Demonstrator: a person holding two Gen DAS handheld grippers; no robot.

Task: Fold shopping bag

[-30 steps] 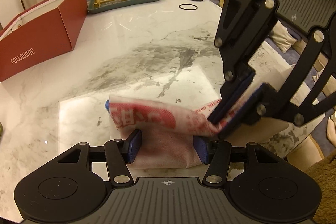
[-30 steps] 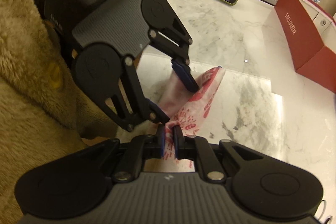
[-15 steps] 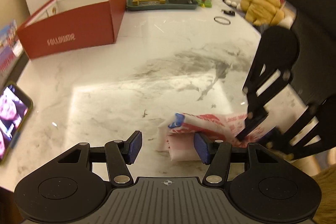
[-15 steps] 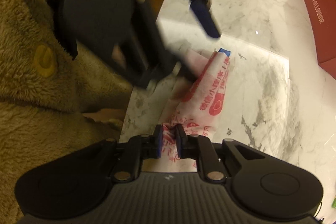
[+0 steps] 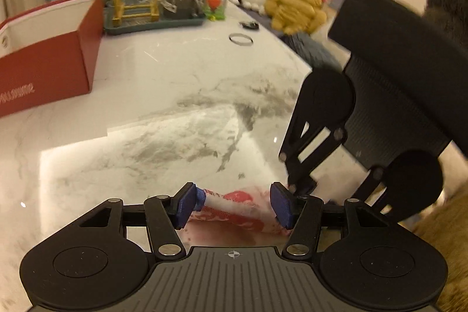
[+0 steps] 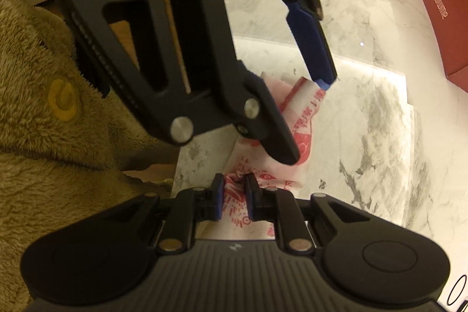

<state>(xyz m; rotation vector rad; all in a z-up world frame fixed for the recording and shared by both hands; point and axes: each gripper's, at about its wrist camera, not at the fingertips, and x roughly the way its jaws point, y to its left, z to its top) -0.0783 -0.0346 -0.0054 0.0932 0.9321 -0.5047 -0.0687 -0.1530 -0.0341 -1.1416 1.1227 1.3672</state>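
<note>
The marble desk [image 5: 163,95] carries the folded red-and-white shopping bag [image 6: 295,113] at its near edge. The left tool [image 5: 232,205] straddles the bag, pads wide apart; the right tool [image 6: 235,196] is clamped on the bag's bunched end.

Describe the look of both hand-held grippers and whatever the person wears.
Both the left hand-held gripper and right hand-held gripper are matte black, with ribbed bodies, round side discs, silver rivets and blue finger pads. The person wears a tan fleece garment with a yellow button.
</note>
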